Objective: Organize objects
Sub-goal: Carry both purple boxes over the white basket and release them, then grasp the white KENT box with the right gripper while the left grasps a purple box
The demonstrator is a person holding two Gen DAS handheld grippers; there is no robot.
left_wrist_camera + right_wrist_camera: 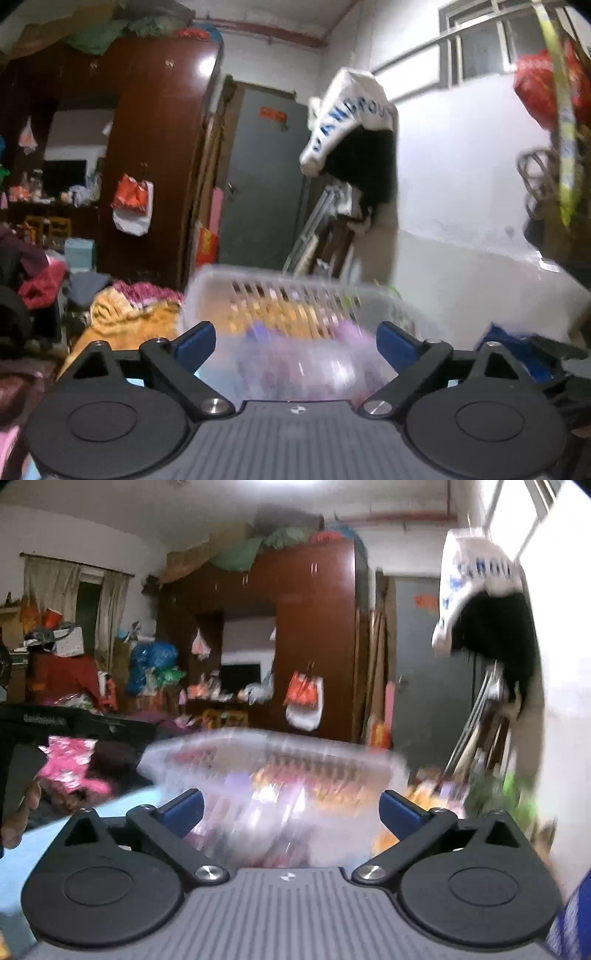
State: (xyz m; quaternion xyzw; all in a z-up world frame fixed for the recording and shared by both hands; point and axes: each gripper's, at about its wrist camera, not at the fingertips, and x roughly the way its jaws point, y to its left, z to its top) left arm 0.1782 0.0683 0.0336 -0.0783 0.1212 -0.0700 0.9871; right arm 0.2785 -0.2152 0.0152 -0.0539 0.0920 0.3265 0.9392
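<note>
Basket (295, 295) is sitting dead ahead of both grippers, translucent, slatted far wall, badly motion-blurred; contents are reading as orange, purple and pink smears, can't tell what they are. Left gripper (295, 341): jaws standing wide apart, blue fingertips (194, 341) flanking the basket's near side, nothing pinched, pads not pressing on anything. Right gripper (293, 814): same story, jaws spread fully, basket (273, 753) showing between the tips, no contact I can make out.

Around it: orange cloth (125, 317) is lying just left of the basket in the left view, a heap of red and dark clothes further left; pink wrapper (70, 764) and a hand's fingers (22, 812) are showing at the left edge of the right view, beside a black bar.

Behind: brown wardrobe (147, 147) with a red-white bag (133, 206) hanging on it; grey door (266, 177) next to it; white printed bag (347, 114) hanging over something black on the wall; leaning metal frames (325, 232) under that, close behind the basket's far right corner; window (487, 44) up right.
</note>
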